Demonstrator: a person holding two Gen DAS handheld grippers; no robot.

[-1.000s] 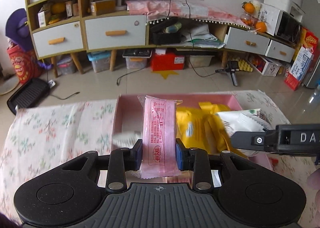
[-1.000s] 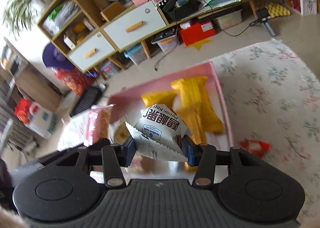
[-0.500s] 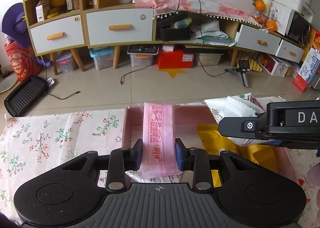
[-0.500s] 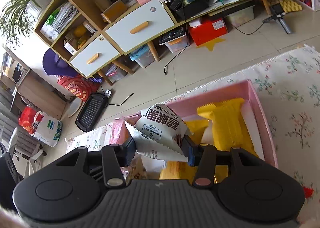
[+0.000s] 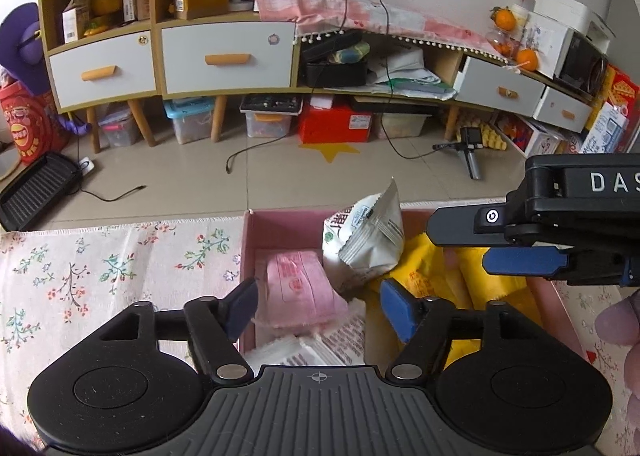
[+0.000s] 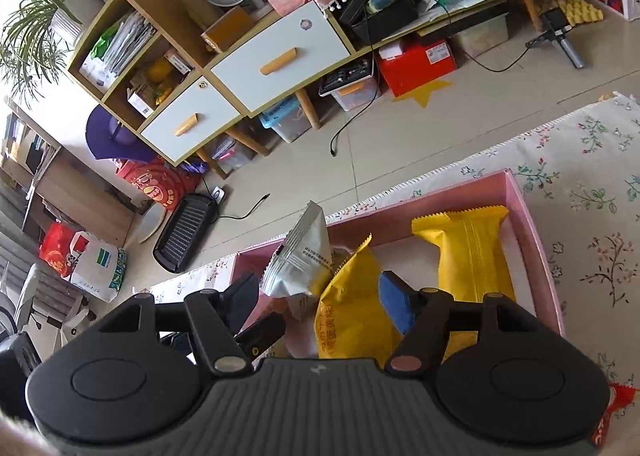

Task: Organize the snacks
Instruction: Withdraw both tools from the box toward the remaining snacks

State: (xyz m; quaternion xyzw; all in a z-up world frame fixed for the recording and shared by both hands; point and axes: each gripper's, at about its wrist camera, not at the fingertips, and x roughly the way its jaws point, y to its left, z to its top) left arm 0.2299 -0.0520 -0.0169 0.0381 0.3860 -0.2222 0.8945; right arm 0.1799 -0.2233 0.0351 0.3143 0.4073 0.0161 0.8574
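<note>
The floral tablecloth (image 5: 100,276) covers the surface and carries the pink box (image 6: 536,256), an open-topped tray set against the far edge of the cloth. The box holds the snacks. A long yellow packet (image 6: 472,252) lies flat near its right wall; a second yellow packet (image 6: 352,308) leans across the middle. The white pecan packet (image 5: 368,240) stands tilted on one corner near the far wall, resting against the yellow packets. The pink packet (image 5: 300,288) lies flat in the far-left corner of the box, on top of pale printed wrappers (image 5: 312,348). The left gripper (image 5: 320,308) hangs over the pink packet, its jaws opening and clear of the packet. The right gripper (image 6: 320,296) hangs over the box interior, jaws likewise opening, pads touching no packet.
</note>
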